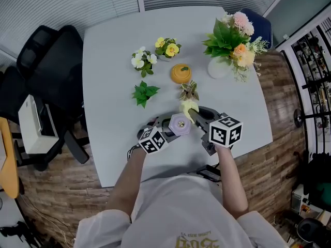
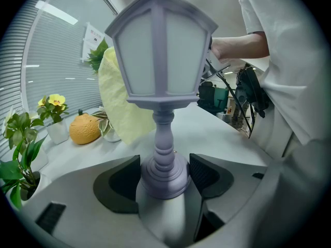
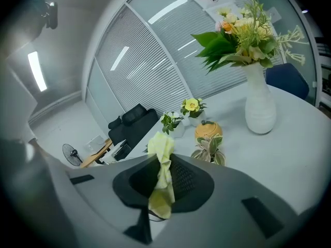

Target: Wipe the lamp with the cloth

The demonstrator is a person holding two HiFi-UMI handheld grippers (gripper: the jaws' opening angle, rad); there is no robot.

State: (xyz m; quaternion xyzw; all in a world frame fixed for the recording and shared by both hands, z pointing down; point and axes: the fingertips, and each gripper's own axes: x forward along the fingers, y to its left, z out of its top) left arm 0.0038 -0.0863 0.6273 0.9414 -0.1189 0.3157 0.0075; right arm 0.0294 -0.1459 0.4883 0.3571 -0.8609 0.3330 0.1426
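The left gripper (image 2: 164,175) is clamped on the base of the lamp (image 2: 163,61), which stands upright; the right gripper (image 3: 163,182) pinches the yellow cloth (image 3: 162,154), held just beside the lamp's shade, on its far side; beyond the lamp, on the desk (image 1: 108,71), sit an orange ornament (image 1: 181,73) and a vase (image 1: 219,67).

— What does the room look like on your feed?
— I see a pale grey table (image 1: 114,112) on a wood-plank floor (image 1: 279,154). A black chair (image 1: 51,66) stands at its left and a blue chair (image 1: 264,25) behind its far corner.
— And the walls?
— Blinds (image 1: 62,4) run along the far side. I make out a strip light (image 3: 37,71) overhead, a fan (image 3: 74,155) near the black chair, and a rack (image 1: 315,87) at the right.
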